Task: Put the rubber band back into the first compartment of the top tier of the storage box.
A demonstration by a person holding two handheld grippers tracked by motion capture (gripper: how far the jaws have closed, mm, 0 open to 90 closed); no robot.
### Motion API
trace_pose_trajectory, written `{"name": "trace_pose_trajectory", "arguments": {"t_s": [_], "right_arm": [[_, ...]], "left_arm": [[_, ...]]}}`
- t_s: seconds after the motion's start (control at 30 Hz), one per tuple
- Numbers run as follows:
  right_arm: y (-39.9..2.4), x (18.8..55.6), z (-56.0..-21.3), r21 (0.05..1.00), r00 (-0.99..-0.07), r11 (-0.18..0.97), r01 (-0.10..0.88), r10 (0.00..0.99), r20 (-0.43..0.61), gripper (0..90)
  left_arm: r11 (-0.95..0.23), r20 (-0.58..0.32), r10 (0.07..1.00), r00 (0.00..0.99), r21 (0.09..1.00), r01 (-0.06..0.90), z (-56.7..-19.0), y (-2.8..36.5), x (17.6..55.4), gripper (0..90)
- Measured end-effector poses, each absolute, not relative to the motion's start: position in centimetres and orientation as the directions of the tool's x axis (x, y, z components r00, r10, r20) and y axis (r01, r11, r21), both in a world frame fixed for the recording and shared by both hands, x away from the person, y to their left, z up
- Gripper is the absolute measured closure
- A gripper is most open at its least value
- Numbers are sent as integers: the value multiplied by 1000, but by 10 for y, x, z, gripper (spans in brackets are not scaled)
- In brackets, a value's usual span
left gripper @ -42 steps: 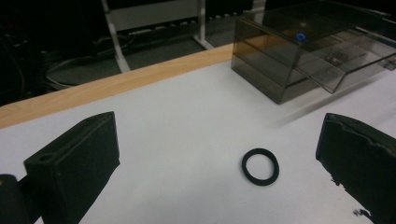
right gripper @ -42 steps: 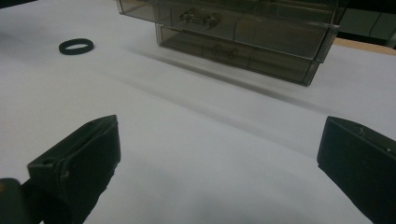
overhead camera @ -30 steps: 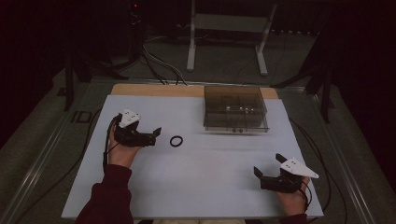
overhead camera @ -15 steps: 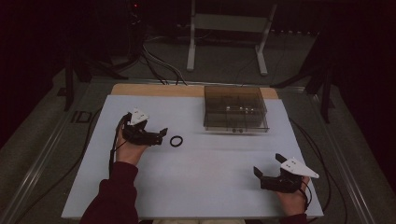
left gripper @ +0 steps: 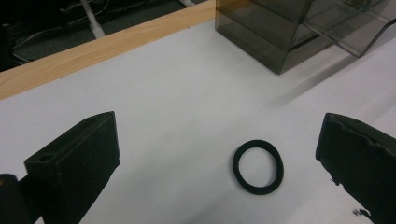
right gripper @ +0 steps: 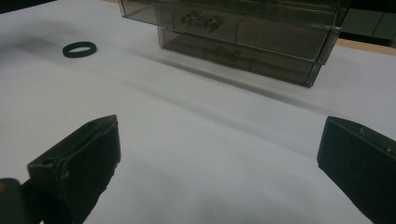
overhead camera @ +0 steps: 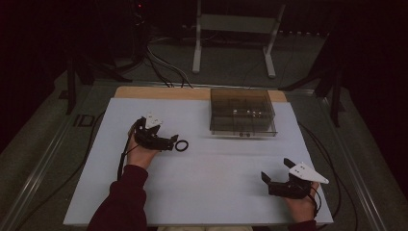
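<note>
L gripper [overhead camera: 169, 143] jaws spread wide, empty, just short of black ring [overhead camera: 181, 145] lying flat on white mat [overhead camera: 211, 192]. R gripper [overhead camera: 274, 179] wide open, empty, well apart. "ID" partly legible at table [overhead camera: 57, 144] edge.

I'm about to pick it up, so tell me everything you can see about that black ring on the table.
The black ring is a thin, closed, slightly oval band with a matte, rubbery look and an open middle. It lies flat on the white table, alone, touched by nothing. The left gripper sits just beside it with jaws wide open, the ring lying between and ahead of them, nearer one jaw. The smoky clear drawer box stands farther back, apart from it.
</note>
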State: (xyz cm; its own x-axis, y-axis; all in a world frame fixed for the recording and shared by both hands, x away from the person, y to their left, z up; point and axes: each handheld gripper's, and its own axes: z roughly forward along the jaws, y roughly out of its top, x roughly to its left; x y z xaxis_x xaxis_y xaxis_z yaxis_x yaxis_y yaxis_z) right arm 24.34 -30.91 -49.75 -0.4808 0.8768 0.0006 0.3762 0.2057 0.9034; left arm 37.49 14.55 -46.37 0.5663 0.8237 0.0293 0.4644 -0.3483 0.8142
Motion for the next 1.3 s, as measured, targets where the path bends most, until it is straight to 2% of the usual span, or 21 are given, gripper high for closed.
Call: {"name": "trace_pose_trajectory", "arguments": {"t_s": [0.47,0.8,0.9,1.07,1.1,1.17,1.3], "right_arm": [[-309,243,-497,903,-483,207,376,876,0,0],[-309,243,-497,903,-483,207,375,876,0,0],[-309,243,-498,903,-483,206,376,876,1,0],[-309,244,-498,904,-483,206,376,875,1,0],[-309,244,-498,904,-483,206,376,875,2,0],[-309,244,-498,904,-483,206,376,876,2,0],[-309,244,-498,903,-484,206,377,875,2,0]], "left_arm": [[-356,6,820,572,787,503,-482,135,386,17],[-352,-28,825,564,756,552,-492,133,394,75],[-359,-15,831,556,749,557,-493,132,394,147],[-380,-6,831,557,726,574,-498,127,395,181],[-384,-6,829,560,722,576,-499,127,395,250],[-385,-7,831,556,715,584,-501,125,396,284],[-397,-30,815,579,700,594,-505,123,397,425]]}}
